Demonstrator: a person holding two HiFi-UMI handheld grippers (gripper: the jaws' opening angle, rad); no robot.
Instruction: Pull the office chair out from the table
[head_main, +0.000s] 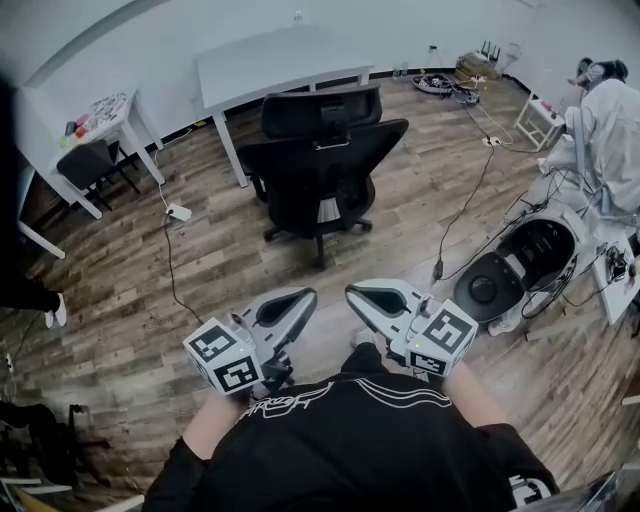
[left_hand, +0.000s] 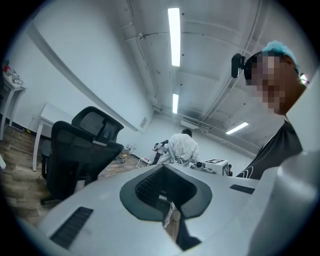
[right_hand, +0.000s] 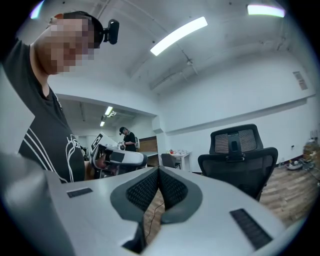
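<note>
The black office chair (head_main: 320, 165) stands on the wood floor, its back towards me, a short way out from the white table (head_main: 270, 60) by the far wall. Both grippers are held low, close to my body and well short of the chair, touching nothing. My left gripper (head_main: 303, 297) is shut with nothing between its jaws; its own view has the chair (left_hand: 75, 150) at the left, beyond the closed left gripper (left_hand: 162, 171). My right gripper (head_main: 356, 293) is shut and empty too; the chair (right_hand: 240, 155) shows to the right of the closed right gripper (right_hand: 158, 172).
A small white desk (head_main: 100, 120) with a dark chair stands at the left. A power strip (head_main: 178, 212) and cables lie on the floor. At the right are a round black-and-white machine (head_main: 520, 265) and a person in a white coat (head_main: 605, 120).
</note>
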